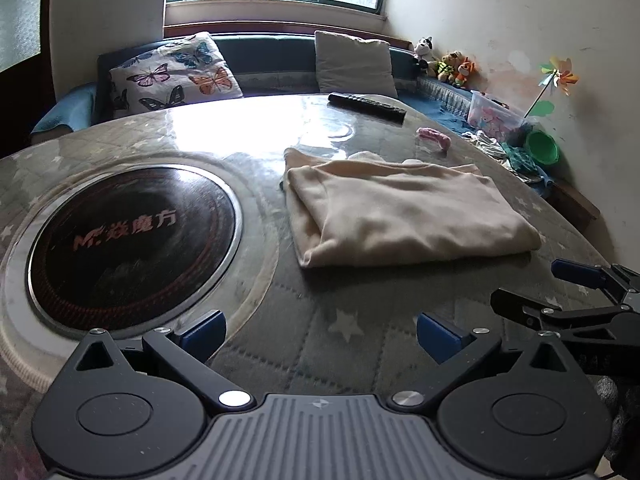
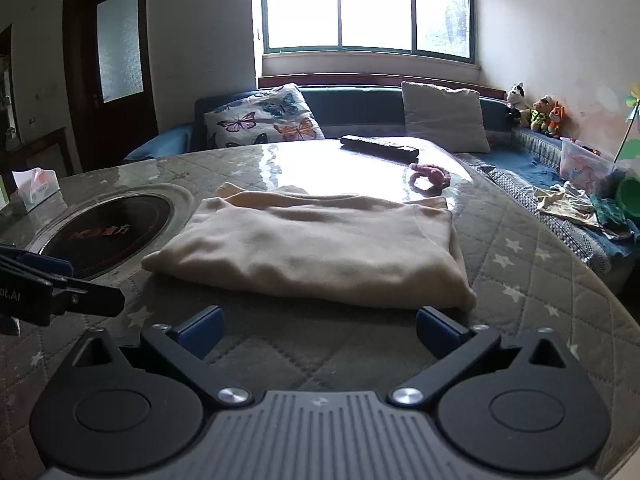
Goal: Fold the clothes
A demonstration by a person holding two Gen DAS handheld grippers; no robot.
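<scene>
A cream garment [image 1: 404, 210] lies folded into a flat rectangle on the round table; it also shows in the right wrist view [image 2: 316, 246]. My left gripper [image 1: 320, 338] is open and empty, hovering above the table short of the garment's near left corner. My right gripper [image 2: 318, 330] is open and empty, just in front of the garment's near edge. The right gripper also shows at the right edge of the left wrist view [image 1: 560, 292], and the left gripper at the left edge of the right wrist view [image 2: 48, 284].
A round black hotplate [image 1: 132, 244] is set in the quilted star-pattern table [image 1: 304, 344]. A remote control [image 2: 380, 147] and a pink hair tie [image 2: 432, 176] lie at the far side. A tissue box [image 2: 34, 190] stands at left. A sofa with cushions [image 2: 444, 116], toys and loose clothes [image 2: 568, 204] lies behind.
</scene>
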